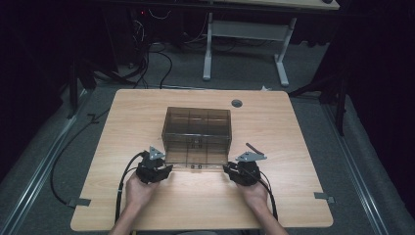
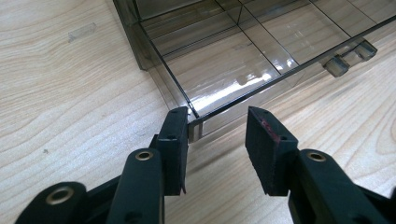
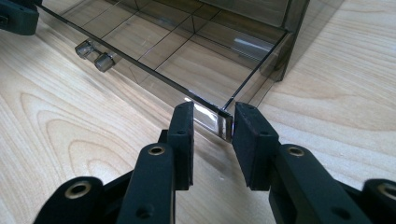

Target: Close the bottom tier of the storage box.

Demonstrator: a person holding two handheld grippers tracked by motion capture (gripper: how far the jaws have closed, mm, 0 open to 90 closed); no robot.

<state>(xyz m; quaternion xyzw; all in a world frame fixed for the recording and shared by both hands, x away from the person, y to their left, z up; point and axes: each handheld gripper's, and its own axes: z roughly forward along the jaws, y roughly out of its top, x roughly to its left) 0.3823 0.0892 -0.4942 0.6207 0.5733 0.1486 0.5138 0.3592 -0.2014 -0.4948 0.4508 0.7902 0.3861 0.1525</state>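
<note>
We are looking down on a light wooden counter (image 1: 122, 117) with rounded corners, and a smoky transparent plastic box with inner dividers (image 1: 196, 128) is sitting at the middle of the frame. Its lowest drawer, a shallow clear tray of compartments (image 1: 195, 160), is sticking out toward the bottom edge, with two small knobs (image 1: 196, 167) on its front wall.

Left tool (image 1: 164, 172): it is resting at the lower left of the box, at the drawer's front corner. In the left gripper view the left tool (image 2: 217, 128) is standing released; its left pad is touching the corner post of the drawer (image 2: 219, 79), while the right pad is hanging apart from the front wall.

Right tool (image 1: 229, 170): it is sitting at the lower right of the box. In the right gripper view the right tool (image 3: 212, 121) is bracketing the drawer's other front corner (image 3: 219, 122). The right pad is lying against the corner; whether the left pad is pressing we cannot tell.

Both hands (image 1: 139, 190) are coming in from the bottom edge, cables trailing.
</note>
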